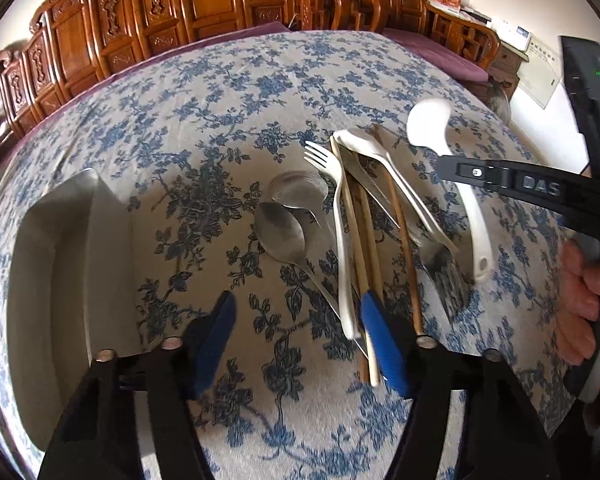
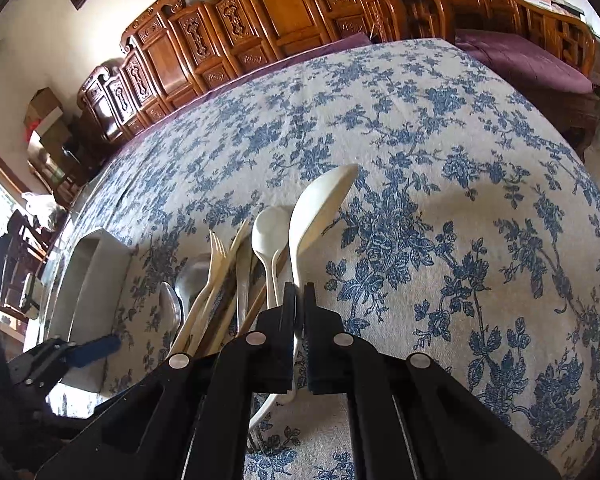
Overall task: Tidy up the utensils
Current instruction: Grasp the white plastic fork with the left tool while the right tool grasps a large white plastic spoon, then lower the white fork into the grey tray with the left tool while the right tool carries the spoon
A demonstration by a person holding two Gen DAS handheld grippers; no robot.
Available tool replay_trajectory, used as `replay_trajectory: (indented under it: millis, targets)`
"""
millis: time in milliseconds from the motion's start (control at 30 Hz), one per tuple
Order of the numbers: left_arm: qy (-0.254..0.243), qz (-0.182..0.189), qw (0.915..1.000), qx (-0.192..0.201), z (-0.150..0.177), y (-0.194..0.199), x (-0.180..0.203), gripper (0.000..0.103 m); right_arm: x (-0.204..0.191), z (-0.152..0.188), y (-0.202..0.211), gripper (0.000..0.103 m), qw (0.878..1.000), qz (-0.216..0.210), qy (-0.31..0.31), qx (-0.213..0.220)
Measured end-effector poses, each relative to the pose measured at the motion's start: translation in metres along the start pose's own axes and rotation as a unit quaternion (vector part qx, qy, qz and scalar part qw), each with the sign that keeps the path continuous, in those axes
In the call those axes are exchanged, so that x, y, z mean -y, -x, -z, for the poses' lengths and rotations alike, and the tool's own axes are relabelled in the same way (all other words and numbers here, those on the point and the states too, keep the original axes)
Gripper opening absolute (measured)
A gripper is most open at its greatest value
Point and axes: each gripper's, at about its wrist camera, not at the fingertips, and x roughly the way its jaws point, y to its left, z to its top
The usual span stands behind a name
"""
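**Ladle pinched, left gripper coming onto the pile**

Tray (image 1: 52,280): white, at the table's left edge, nothing visible in it. It is well apart from the utensils.

Left gripper (image 1: 296,340): jaws partly apart, nothing pressed between the blue pads (image 1: 380,340). The gripper points steeply down over the near ends of the handles. The right pad lies against or just over the chopsticks (image 1: 364,264); contact cannot be told. The left pad is over bare cloth (image 1: 220,100).

Pile, mid-table: two steel spoons (image 1: 288,216) overlap at the left. Next comes a white fork (image 1: 340,224), then the chopsticks and a white spoon (image 1: 384,168) crossing them. A steel piece lies partly hidden under the spoon's handle.

Right gripper (image 2: 299,292): clenched on the white ladle (image 2: 320,208), gripping mid-handle. In the left wrist view the ladle looks lifted at the bowl end, its tail near the cloth.

Risks, as judgement:
- The handles are stacked and crossed. Closing the left jaws here may catch the fork and a chopstick together, or flick one sideways.
- The ladle grip is thin and off the balance point, so the ladle may pivot or slip on the carry.
- The two grippers are near each other. A sweep toward the tray could knock the left one or rake the pile.
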Motion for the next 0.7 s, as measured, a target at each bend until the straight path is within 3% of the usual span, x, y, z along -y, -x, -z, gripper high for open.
replay_trajectory:
  millis: [67,233,367,700]
  targets:
    - [0.005,-0.001,1.0000,-0.006,-0.002,-0.006,-0.002,0.044,-0.001,0.000,0.000,0.005,1.000,0.000,0.003,0.001]
    - [0.009,0.020,0.9996,-0.017,-0.004,-0.016,-0.001,0.030,-0.002,-0.002,0.004,0.005,1.000,-0.002,0.004,0.007]
    - [0.000,0.025,0.9995,-0.017,-0.004,-0.017,0.005,0.006,-0.005,-0.003,0.007,0.005,1.000,-0.004,0.007,0.011]
    - [-0.022,0.024,0.9987,0.039,0.002,0.028,0.008,0.005,-0.028,0.000,0.016,0.005,0.999,-0.009,0.031,0.020]
